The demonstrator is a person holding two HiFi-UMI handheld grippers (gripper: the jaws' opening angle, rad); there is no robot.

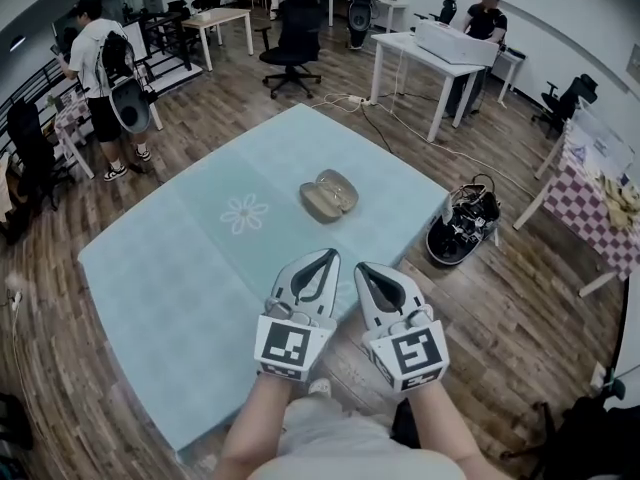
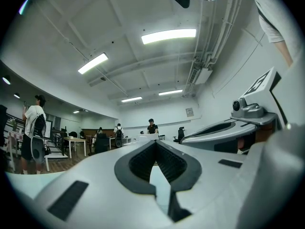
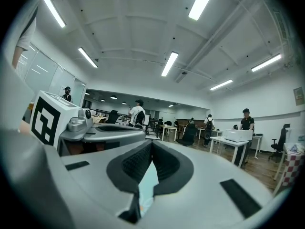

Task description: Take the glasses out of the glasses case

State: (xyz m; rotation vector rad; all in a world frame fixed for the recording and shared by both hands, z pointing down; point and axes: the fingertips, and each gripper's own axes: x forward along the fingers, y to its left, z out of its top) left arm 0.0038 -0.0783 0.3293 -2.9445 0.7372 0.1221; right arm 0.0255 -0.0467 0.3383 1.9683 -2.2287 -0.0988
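A beige glasses case [image 1: 329, 196] lies on the pale teal tablecloth [image 1: 180, 278], right of a white flower print [image 1: 245, 213]. It looks open, but I cannot make out glasses in it. My left gripper [image 1: 330, 254] and right gripper [image 1: 361, 266] hover side by side over the table's near edge, well short of the case. Both are shut with nothing between the jaws. The left gripper view shows its shut tips [image 2: 155, 142] against the room and ceiling, and the right gripper view shows the same [image 3: 151, 143]. Neither gripper view shows the case.
A black bag [image 1: 462, 223] sits on the wooden floor off the table's right corner. A checked table [image 1: 590, 208] stands at far right. White desks [image 1: 440, 53], an office chair [image 1: 292, 43] and several people are further back.
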